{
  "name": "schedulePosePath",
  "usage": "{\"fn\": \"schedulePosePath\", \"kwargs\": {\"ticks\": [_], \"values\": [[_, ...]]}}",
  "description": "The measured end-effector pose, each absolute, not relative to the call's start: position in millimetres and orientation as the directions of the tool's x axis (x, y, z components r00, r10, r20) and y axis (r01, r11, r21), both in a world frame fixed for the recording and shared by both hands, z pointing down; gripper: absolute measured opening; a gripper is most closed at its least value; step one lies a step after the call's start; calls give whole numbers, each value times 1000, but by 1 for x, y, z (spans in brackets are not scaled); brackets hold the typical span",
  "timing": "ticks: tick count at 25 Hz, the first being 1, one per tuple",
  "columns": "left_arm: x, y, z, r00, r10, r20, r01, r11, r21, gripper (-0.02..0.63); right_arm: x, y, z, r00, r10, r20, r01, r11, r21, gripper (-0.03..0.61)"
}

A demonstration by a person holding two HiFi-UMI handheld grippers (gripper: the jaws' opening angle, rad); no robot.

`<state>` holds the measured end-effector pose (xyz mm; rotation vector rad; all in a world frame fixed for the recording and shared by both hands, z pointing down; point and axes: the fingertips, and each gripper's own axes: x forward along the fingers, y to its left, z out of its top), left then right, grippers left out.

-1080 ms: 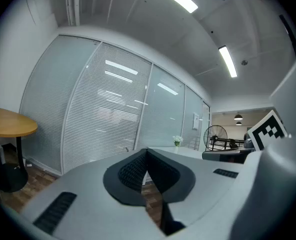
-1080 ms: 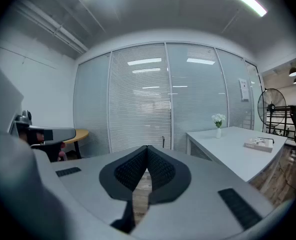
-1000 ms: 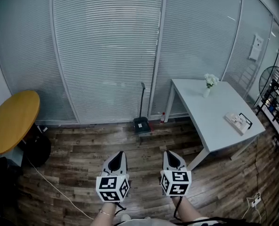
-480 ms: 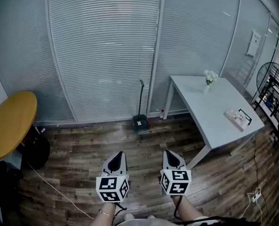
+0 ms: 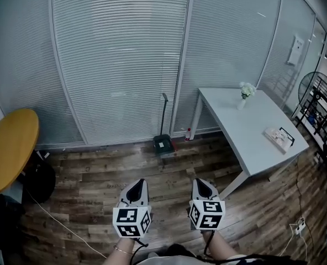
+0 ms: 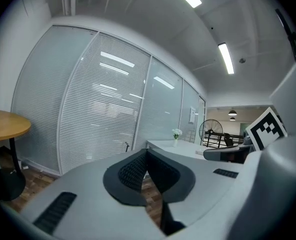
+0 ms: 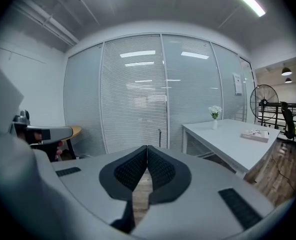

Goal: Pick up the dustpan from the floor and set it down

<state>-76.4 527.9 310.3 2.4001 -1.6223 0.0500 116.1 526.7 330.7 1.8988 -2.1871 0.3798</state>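
Dustpan [image 5: 163, 144] on floor [image 5: 91, 175], at foot of blind-covered glass wall [image 5: 125, 65], handle upright, near white table [image 5: 246, 134] corner leg. Left tongs [image 5: 138, 184] pressed together, empty. Right tongs [image 5: 200, 183] pressed together, empty. Both well apart from dustpan.

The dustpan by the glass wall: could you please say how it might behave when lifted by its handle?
The dustpan is a small pan on a slim handle, so it is probably light. The handle stands tall and upright, so the pan may swing if gripped high. The narrow handle could also twist between jaws.
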Motion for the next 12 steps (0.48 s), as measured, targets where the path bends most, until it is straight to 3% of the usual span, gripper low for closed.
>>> {"fn": "schedulePosePath", "kwargs": {"ticks": [12], "values": [[-63, 443, 327, 355, -919, 170, -926, -320, 200, 17, 140, 446, 343, -135, -931, 338, -991, 127, -46, 32]]}}
